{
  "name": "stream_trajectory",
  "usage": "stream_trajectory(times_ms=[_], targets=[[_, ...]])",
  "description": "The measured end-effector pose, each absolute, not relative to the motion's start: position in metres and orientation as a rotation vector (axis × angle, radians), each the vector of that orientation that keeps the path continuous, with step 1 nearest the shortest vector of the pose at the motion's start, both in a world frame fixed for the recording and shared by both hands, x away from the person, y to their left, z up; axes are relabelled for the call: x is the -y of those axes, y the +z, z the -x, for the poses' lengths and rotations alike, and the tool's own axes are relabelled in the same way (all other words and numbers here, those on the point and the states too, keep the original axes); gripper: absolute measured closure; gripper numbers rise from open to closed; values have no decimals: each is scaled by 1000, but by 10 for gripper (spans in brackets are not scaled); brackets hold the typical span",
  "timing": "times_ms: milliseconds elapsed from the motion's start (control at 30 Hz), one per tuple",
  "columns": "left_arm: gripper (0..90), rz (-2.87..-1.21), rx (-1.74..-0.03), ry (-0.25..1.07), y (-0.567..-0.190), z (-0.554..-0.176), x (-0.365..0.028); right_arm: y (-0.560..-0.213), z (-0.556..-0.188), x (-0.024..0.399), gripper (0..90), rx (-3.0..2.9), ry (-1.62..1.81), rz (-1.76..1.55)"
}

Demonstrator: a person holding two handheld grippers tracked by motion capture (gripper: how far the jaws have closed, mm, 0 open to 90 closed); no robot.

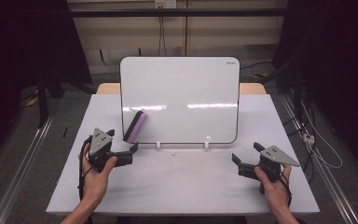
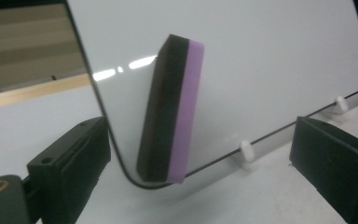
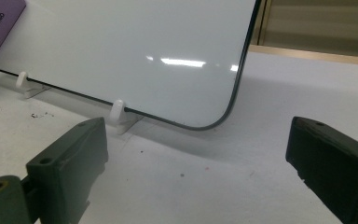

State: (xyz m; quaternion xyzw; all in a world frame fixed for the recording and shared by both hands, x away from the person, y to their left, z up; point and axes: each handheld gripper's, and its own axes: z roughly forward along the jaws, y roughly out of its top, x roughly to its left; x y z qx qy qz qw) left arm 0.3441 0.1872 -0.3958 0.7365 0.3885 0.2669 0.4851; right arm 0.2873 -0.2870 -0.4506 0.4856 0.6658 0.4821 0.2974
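Eraser clinging to propped whiteboard — left gripper, right gripper both gaping, empty; careless nudge likely topples board.

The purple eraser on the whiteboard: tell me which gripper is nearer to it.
Left. The left gripper sits just below the eraser; the right gripper is far across the table.

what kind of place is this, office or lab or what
Most likely a lab or recording rig, not an office. A person holds a left gripper and right gripper over a white table bearing a propped whiteboard, with metal rails and loose cables alongside.
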Motion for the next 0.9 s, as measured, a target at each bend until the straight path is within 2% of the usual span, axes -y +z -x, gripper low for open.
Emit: stream_trajectory(times_ms=[100,467,733,900], targets=[[46,-1750,-967,679,-401,-336,-191,-450,-286,288,55,-1766,1276,-1293],[53,-1796,-1021,593,-421,-317,-201,-452,-284,290,56,-1764,1266,-1308],[60,-1800,-1044,644,-431,-311,-215,-453,-282,289,57,-1766,1276,-1305],[58,-1766,-1052,623,-431,-311,-214,-454,-282,290,58,-1766,1274,-1317]])
